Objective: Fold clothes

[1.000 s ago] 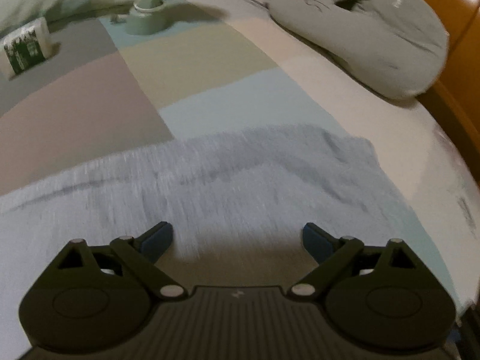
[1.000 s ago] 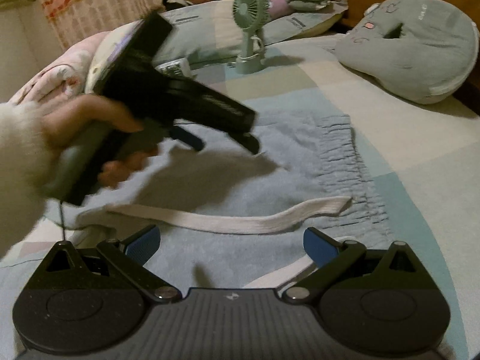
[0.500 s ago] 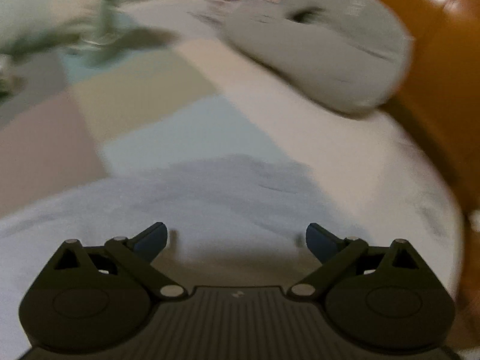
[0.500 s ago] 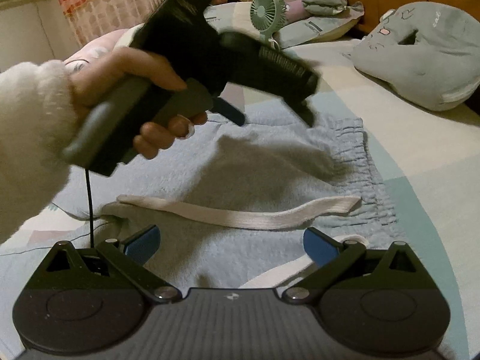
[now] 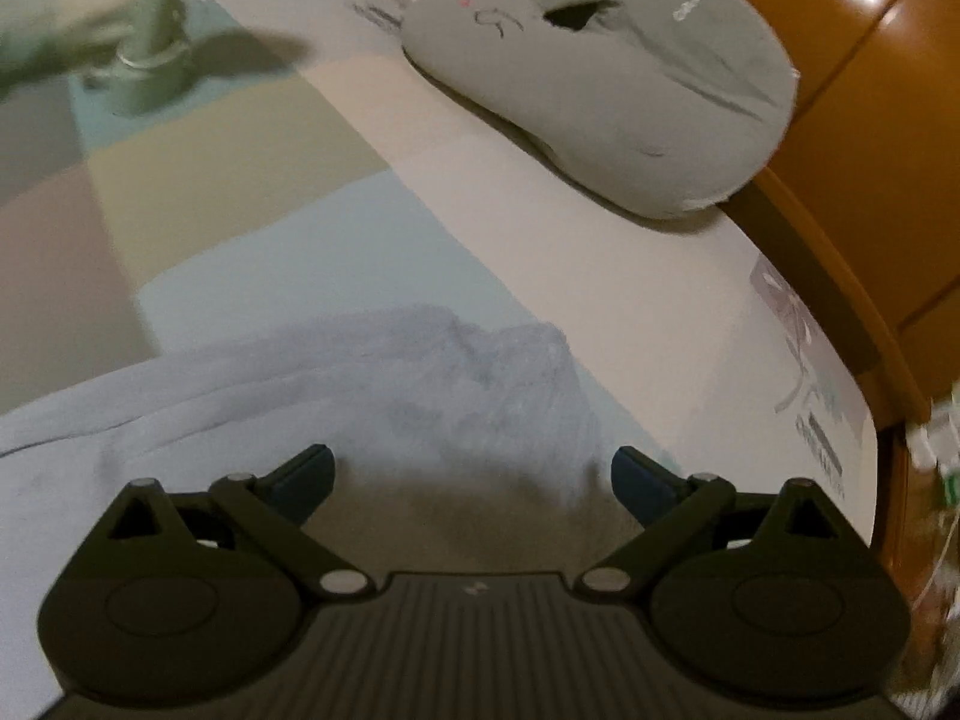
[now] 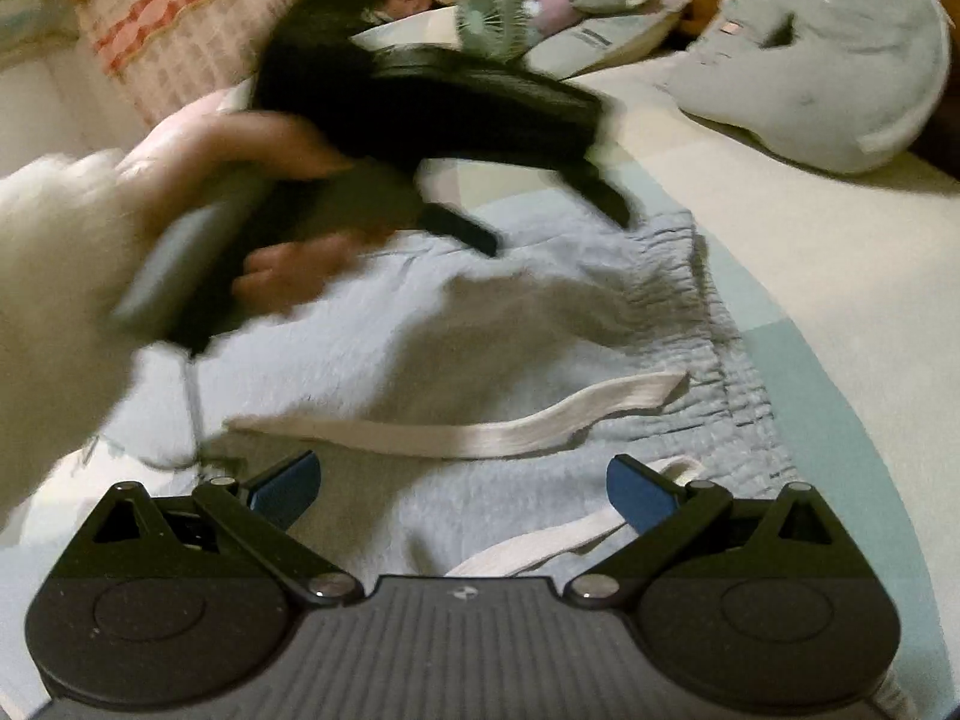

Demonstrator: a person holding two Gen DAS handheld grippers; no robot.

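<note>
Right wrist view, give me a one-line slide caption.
Open right gripper over light-blue drawstring pants on the bed, open left gripper hovering above.

Motion blurs the left tool (image 6: pixel 558 228) and fan (image 5: pixel 144 60); garment (image 6: pixel 480 324) cut off

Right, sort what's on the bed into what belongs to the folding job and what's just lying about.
For the job:
- blue garment with its white drawstring
- left gripper, open
- right gripper, open

Lying about:
- grey cushion
- small green fan
- pillows
- patchwork bedcover
</note>
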